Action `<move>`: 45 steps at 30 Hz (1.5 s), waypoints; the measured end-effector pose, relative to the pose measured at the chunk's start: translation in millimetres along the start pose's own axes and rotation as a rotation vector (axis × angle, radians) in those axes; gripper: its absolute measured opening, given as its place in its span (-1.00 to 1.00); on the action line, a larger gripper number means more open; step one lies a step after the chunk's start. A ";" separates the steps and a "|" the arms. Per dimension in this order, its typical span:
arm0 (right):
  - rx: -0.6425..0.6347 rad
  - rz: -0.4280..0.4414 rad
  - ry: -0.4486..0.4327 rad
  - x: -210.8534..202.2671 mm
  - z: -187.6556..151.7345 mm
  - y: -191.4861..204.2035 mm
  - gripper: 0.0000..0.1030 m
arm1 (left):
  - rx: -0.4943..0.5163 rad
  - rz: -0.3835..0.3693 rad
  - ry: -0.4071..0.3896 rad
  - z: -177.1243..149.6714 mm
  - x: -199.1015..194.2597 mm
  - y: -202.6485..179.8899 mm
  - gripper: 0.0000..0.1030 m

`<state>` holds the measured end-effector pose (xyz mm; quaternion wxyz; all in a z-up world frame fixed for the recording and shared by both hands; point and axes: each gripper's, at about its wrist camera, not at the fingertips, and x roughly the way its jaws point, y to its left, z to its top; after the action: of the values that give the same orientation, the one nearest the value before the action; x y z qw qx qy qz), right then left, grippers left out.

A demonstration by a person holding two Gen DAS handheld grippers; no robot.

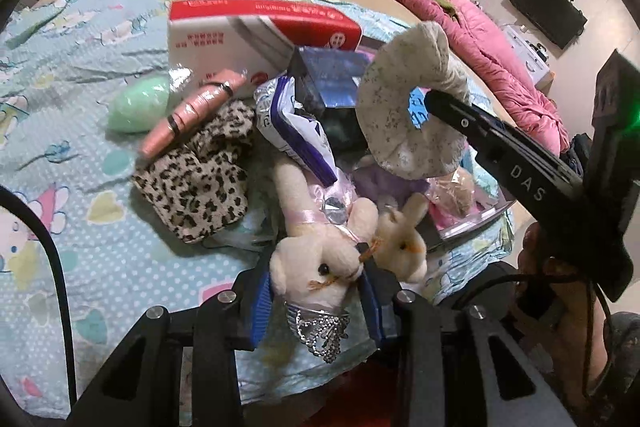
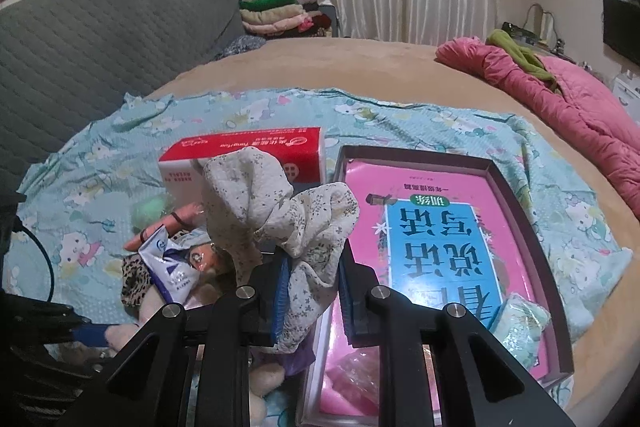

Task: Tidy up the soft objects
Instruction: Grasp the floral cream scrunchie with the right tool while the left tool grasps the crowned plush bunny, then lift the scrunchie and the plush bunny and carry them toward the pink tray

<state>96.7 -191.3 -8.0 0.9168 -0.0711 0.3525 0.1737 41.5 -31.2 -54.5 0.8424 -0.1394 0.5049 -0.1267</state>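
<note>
In the left wrist view my left gripper [image 1: 318, 293] is shut on the head of a cream plush bunny [image 1: 316, 267] that wears a silver tiara. A smaller cream bunny [image 1: 400, 245] hangs beside it. The bunnies sit at the near edge of a pile on the blue patterned sheet [image 1: 80, 75]. My right gripper [image 2: 312, 291] is shut on a white speckled cloth [image 2: 280, 203], which bunches up above its blue pads. The same cloth [image 1: 384, 107] shows in the left wrist view, held up over the pile by the right gripper [image 1: 436, 99].
The pile holds a leopard-print cloth [image 1: 196, 183], a pink banded roll [image 1: 192, 107], a green egg-shaped pad [image 1: 136, 107], a white-purple packet [image 1: 296, 131] and a red-white box [image 1: 256, 31]. A dark tray [image 2: 532, 223] holds a pink book. A pink quilt [image 2: 560, 99] lies far right.
</note>
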 end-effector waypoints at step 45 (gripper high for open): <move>0.120 0.025 -0.152 -54.9 9.6 -29.8 -0.58 | 0.140 0.105 -0.135 11.8 -73.2 -57.7 -0.26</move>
<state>75.7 -231.3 36.2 0.9412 0.0019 0.2927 0.1685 14.3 -57.6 31.4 0.8877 -0.0615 0.4434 -0.1075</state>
